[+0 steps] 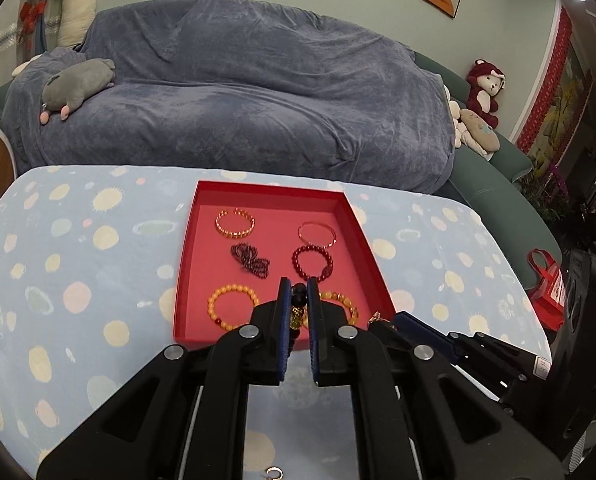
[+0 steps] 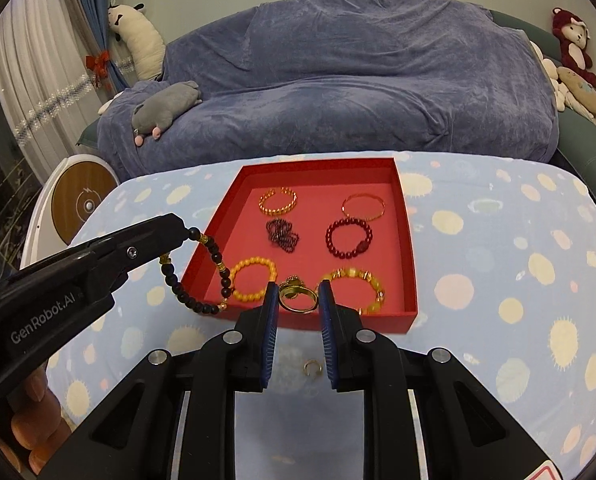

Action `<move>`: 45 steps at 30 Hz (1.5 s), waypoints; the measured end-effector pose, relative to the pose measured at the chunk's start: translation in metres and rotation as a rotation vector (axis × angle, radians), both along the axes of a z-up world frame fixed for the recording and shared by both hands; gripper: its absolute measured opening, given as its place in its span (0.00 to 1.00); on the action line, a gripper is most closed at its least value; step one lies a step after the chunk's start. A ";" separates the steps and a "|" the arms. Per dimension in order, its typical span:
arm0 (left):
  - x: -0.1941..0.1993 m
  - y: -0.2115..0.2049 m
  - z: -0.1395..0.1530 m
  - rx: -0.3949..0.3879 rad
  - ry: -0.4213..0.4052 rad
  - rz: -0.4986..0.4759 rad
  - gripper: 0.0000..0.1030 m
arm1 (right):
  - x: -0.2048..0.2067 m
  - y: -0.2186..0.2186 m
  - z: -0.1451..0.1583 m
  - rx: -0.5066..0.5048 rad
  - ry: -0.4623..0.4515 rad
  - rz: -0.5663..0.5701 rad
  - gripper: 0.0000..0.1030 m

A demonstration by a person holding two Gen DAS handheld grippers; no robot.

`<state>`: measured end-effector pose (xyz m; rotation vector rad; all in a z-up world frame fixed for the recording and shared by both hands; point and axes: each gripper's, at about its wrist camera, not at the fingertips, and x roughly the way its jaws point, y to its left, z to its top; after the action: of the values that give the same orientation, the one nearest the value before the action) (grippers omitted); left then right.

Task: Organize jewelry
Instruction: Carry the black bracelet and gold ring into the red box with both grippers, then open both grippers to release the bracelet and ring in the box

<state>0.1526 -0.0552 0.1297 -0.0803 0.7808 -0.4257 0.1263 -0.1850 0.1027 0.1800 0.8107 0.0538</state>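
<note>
We hold our left black claw (image 1: 298, 294) pinched tight on a black-and-gold beaded bracelet (image 2: 202, 276), tilted downward; our right black claw (image 2: 298, 298) grips a gold ring (image 2: 298, 300), likewise angled down.

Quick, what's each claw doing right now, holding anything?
Left claw: shut on the black beaded bracelet with gold charms, which dangles.
Right claw: shut on the gold metal ring with ornate top.

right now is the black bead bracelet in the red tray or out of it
Out. The black bead bracelet hangs in the air from the shut left hand-held gripper, dangling over the near left wall of the red tray.
</note>
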 end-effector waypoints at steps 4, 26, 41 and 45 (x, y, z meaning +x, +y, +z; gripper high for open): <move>0.030 -0.008 0.002 0.006 -0.014 -0.004 0.08 | 0.029 -0.009 0.005 -0.004 -0.017 -0.011 0.18; 0.117 -0.012 -0.084 0.050 0.122 0.028 0.08 | 0.116 -0.007 -0.073 -0.004 0.113 0.005 0.19; 0.128 -0.005 -0.105 0.094 0.154 0.067 0.11 | 0.124 -0.003 -0.085 -0.006 0.130 0.001 0.22; 0.124 -0.001 -0.100 0.095 0.144 0.087 0.26 | 0.119 -0.004 -0.077 -0.007 0.113 -0.007 0.31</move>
<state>0.2765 -0.0563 0.0295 -0.0560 0.9352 -0.3019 0.2457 -0.1894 0.0256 0.1806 0.9233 0.0340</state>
